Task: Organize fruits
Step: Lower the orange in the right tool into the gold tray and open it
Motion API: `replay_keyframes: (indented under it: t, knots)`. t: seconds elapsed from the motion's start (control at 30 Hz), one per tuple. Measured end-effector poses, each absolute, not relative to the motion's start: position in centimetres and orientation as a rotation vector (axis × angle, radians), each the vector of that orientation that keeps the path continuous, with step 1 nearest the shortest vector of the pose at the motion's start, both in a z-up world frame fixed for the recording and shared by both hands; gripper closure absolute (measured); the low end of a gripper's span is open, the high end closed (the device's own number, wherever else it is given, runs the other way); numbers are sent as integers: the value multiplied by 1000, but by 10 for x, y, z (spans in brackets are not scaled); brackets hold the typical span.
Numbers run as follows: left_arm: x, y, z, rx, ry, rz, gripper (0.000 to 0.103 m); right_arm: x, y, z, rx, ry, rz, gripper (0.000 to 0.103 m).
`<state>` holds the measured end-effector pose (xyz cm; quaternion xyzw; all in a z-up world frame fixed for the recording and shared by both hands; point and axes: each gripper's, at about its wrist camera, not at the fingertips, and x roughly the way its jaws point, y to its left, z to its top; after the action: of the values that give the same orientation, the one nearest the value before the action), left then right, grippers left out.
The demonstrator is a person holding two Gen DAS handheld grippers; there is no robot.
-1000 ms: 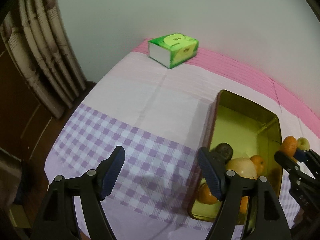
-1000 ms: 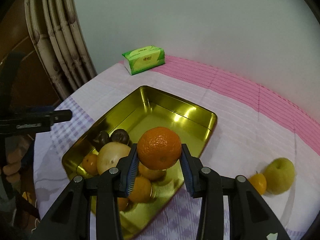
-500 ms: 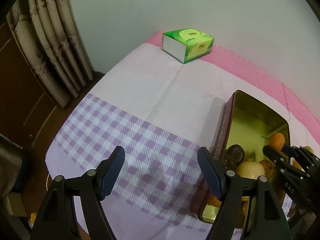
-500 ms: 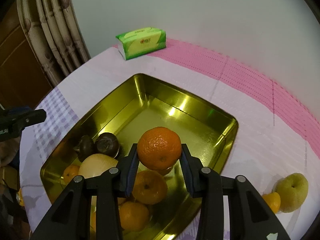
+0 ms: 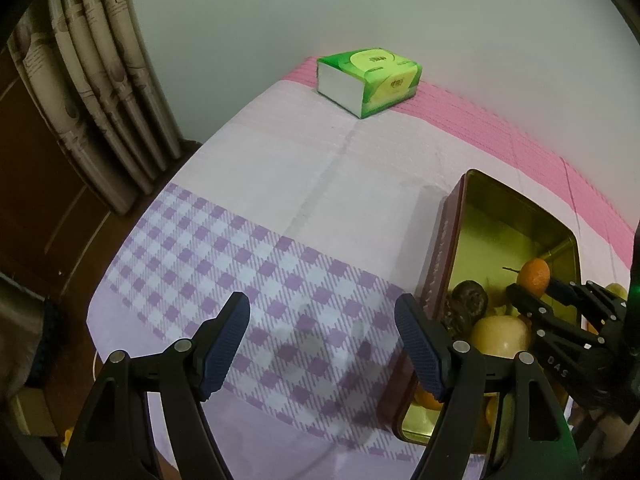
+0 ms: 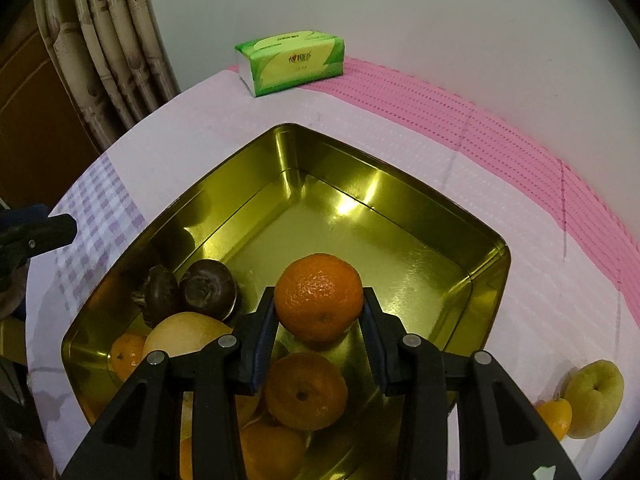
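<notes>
My right gripper (image 6: 319,320) is shut on an orange (image 6: 319,297) and holds it above the inside of the gold metal tin (image 6: 400,208). Several fruits lie in the tin's near end: oranges (image 6: 306,390), a pale yellow pear (image 6: 182,332) and two dark brown fruits (image 6: 208,288). In the left wrist view the same tin (image 5: 516,216) sits at the right, with the right gripper (image 5: 532,292) and its orange (image 5: 534,276) over it. My left gripper (image 5: 322,340) hangs open and empty over the checked cloth, left of the tin.
A green tissue box (image 5: 368,78) stands at the back of the table by the wall. A yellow-green apple (image 6: 594,398) and a small orange (image 6: 554,416) lie on the cloth right of the tin. Curtains (image 5: 92,80) hang at the left, beyond the table edge.
The right gripper has carried the orange forward and down, from the tin's near rim to over its inside. The left gripper has barely shifted and stays open.
</notes>
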<state>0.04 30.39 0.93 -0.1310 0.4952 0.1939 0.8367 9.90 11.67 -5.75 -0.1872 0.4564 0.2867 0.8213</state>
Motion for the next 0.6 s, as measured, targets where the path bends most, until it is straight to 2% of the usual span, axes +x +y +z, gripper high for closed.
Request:
replay_keyframes:
  t: [0.6]
  knots:
    - [0, 301, 12, -274, 1047, 400, 28, 97, 114, -61, -399, 981, 605, 64]
